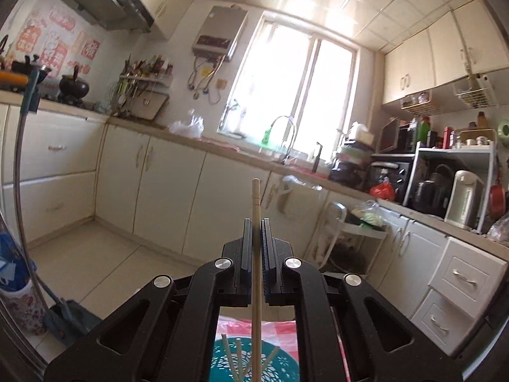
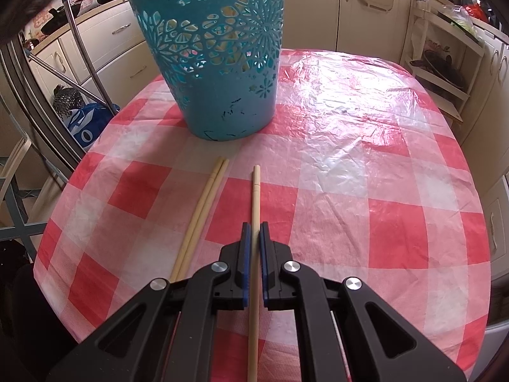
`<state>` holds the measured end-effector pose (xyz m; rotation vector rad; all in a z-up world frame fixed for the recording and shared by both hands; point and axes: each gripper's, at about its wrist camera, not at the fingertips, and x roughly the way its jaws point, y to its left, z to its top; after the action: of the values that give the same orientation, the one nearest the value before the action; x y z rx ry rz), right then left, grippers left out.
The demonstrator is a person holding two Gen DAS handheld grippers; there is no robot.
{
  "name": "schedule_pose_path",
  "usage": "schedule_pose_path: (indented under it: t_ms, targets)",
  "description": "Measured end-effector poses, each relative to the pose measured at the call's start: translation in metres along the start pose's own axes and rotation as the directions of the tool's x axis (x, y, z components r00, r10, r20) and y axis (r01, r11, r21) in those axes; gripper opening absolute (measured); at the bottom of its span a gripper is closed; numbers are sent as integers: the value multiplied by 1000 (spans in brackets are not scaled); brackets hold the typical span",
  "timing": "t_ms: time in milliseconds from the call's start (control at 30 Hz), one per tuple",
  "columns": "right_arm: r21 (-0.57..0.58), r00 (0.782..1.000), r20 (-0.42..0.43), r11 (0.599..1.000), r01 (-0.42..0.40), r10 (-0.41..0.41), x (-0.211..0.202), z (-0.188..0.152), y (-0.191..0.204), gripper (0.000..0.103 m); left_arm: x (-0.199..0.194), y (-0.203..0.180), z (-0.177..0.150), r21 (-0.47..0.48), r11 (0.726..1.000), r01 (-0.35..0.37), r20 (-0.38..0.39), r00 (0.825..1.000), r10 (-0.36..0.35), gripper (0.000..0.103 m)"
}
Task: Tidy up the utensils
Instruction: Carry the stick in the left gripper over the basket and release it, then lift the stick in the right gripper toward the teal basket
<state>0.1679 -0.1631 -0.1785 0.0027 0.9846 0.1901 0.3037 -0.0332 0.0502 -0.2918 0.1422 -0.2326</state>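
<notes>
Near the table's far left edge, teal basket holds some chopsticks; left tongs and right tongs each clamp one chopstick, a pair still lying loose.

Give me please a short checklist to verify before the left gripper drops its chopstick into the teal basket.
1. Left gripper clamps its chopstick: ok.
2. Teal basket lies below it, chopsticks already inside: ok.
3. Chopstick's lower end is over the basket opening: cannot tell.
4. Right gripper holds its own chopstick, away from the basket: ok.
5. Two loose chopsticks lie on the checked tablecloth, untouched: ok.
</notes>
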Motion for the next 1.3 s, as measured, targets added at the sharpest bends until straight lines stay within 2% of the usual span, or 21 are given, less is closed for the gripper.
schedule_pose_path:
  t_ms: [167, 333, 500, 567, 733, 800, 967, 1100, 1300]
  targets:
    - [2, 1000, 0, 1000, -4, 4, 0, 0, 0, 6, 22, 10, -25, 3, 999, -37, -69, 997, 37, 5]
    - [0, 1000, -1, 1000, -3, 3, 0, 0, 0, 6, 18, 17, -39, 7, 999, -49, -86, 995, 49, 5]
    - [-2, 1000, 0, 1000, -5, 5, 0, 0, 0, 6, 8, 20, -50, 42, 998, -51, -137, 989, 56, 6]
    - [-3, 1000, -2, 1000, -6, 6, 0, 0, 0, 6, -3, 22, -55, 63, 997, -51, -161, 985, 61, 11]
    - [-6, 1000, -3, 1000, -8, 8, 0, 0, -1, 6, -54, 37, -66, 95, 992, -87, -164, 981, 102, 44]
    - [-7, 1000, 0, 1000, -6, 6, 0, -1, -1, 6, -77, 42, -72, 111, 989, -101, -166, 979, 119, 49]
    - [-17, 1000, 7, 1000, 8, -8, 0, -2, 3, 6, -134, 54, -104, 125, 978, -169, -239, 951, 195, 60]
    - [-12, 1000, 10, 1000, 18, -18, 0, -2, 4, 6, -178, 54, -134, 104, 978, -183, -271, 940, 205, 75]
    - [-3, 999, 32, 1000, 27, -27, 0, -4, 4, 6, -210, 52, -164, 81, 985, -151, -351, 921, 170, 78]
